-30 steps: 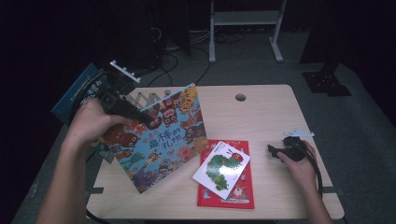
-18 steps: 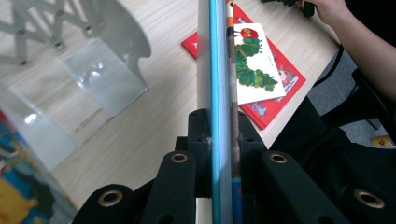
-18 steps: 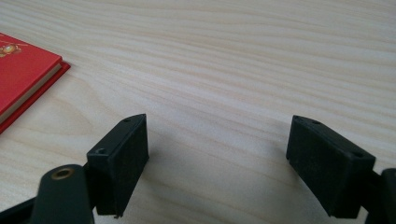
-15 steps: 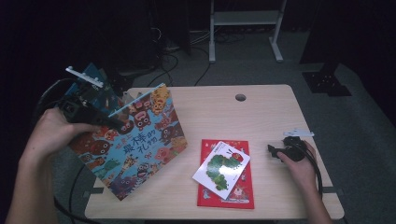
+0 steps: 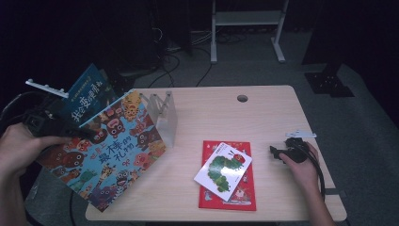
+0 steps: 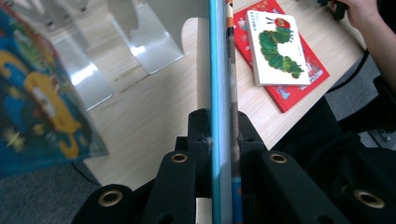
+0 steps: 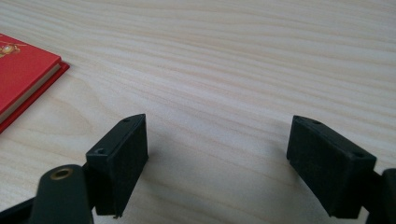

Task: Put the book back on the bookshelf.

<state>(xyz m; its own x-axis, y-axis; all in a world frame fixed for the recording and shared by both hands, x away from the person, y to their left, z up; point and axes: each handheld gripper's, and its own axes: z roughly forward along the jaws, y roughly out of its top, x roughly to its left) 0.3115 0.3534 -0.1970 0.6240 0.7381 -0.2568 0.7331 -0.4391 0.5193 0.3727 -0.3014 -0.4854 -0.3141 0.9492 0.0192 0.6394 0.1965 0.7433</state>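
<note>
A picture book with a cover full of colourful animals [image 5: 113, 150] is held tilted over the table's left edge, my left gripper [image 5: 70, 132] shut on its upper left edge. In the left gripper view the book [image 6: 222, 56] runs edge-on between the jaws of my left gripper [image 6: 222, 126]. My right gripper [image 5: 277, 151] rests on the table at the right, a hand around it. In the right gripper view my right gripper [image 7: 217, 140] stands open over bare wood, with nothing between its jaws.
A white caterpillar book [image 5: 225, 167] lies on a red book [image 5: 237, 195] at the front centre. A pale metal bookend [image 5: 164, 115] stands left of centre. A blue book [image 5: 89, 94] leans behind the held book at the table's left edge. The tabletop has a round hole [image 5: 242, 98].
My left hand has carried the animal book to the left, partly off the table's edge, which uncovers the bookend. The right hand has stayed in place.
</note>
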